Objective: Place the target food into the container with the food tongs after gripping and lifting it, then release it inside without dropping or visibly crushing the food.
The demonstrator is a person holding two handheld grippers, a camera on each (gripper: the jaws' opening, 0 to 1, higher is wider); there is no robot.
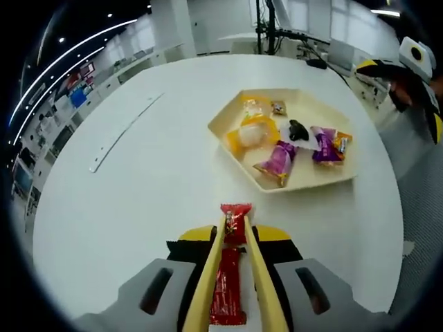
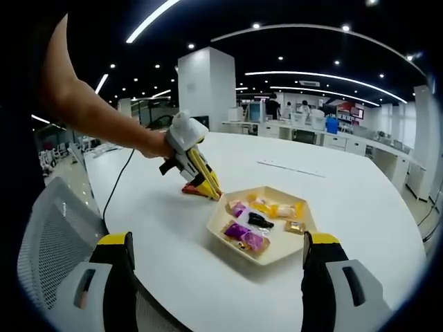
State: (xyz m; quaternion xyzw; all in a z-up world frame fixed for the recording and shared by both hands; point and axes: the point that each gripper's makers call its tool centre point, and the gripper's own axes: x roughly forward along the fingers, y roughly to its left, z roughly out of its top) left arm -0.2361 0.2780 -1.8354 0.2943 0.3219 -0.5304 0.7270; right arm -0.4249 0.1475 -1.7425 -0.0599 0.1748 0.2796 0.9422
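Observation:
Yellow food tongs (image 1: 259, 277) run up between my left gripper's (image 1: 235, 238) jaws, which are shut on them. The tong tips pinch a red snack packet (image 1: 234, 225) low over the white table, short of the cream hexagonal tray (image 1: 235, 149). The tray holds several wrapped snacks: purple (image 1: 277, 162), yellow (image 1: 250, 135) and a black one (image 1: 298, 129). In the right gripper view, a person's hand holds the left gripper (image 2: 185, 149) with tongs (image 2: 206, 181) just left of the tray (image 2: 220, 232). My right gripper (image 2: 218, 243) stands open, well back from the tray and holding nothing.
A thin white strip (image 1: 121, 135) lies on the round white table (image 1: 138, 200) to the left. A grey mesh chair (image 2: 48, 235) stands at the table's near edge. The right gripper (image 1: 412, 66) hovers beyond the tray. Desks and shelves fill the background.

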